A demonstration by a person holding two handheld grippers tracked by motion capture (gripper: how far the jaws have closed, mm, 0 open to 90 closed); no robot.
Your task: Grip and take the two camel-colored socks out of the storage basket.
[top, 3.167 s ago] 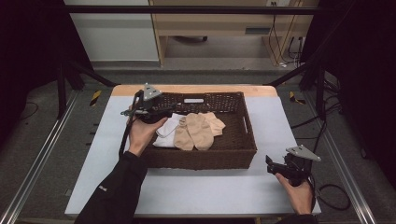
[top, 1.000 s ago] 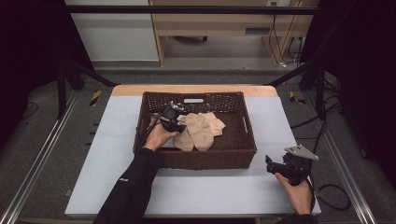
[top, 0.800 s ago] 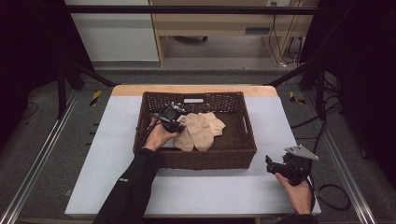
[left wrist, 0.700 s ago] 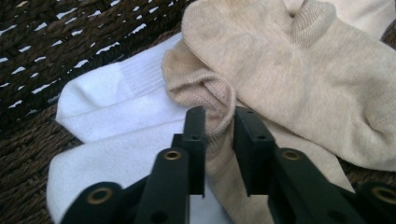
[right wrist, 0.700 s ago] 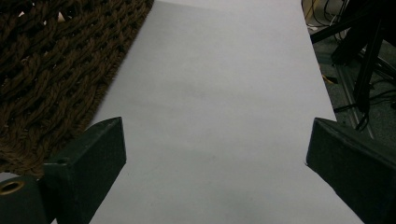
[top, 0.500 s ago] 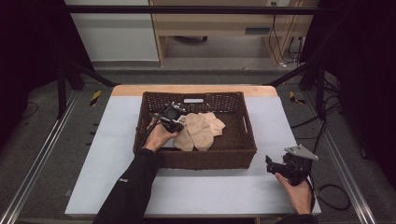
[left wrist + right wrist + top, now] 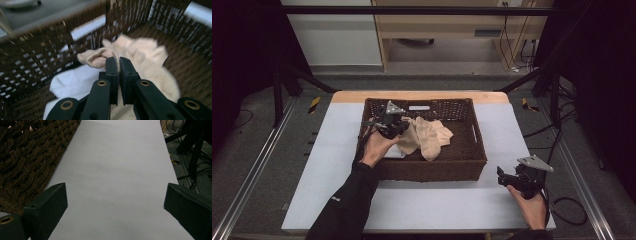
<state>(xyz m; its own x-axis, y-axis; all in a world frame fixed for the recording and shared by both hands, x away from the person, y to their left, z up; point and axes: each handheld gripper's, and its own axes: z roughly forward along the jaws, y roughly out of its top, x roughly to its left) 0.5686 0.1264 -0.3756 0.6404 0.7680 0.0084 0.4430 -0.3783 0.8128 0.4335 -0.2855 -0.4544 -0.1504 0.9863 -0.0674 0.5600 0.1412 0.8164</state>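
I'm pinching a beige sock (image 7: 98, 58) with my left gripper (image 7: 119, 65) inside the brown basket (image 7: 478, 157); a white cloth (image 7: 72, 82) is lying half-hidden beneath. My right gripper (image 7: 115, 205) is gaping wide above the table (image 7: 117, 165).

The basket (image 7: 427, 165) is dark brown woven wicker, rough and matt — coarse braiding shows along its rim (image 7: 30, 157). Inside, the beige sock (image 7: 98, 58) is soft ribbed knit; at its 7 o'clock lies smooth white cloth (image 7: 72, 83). The table cover (image 7: 117, 177) looks smooth, matt, pale grey. The left gripper (image 7: 119, 62) is matt black plastic — brass-coloured rivets.
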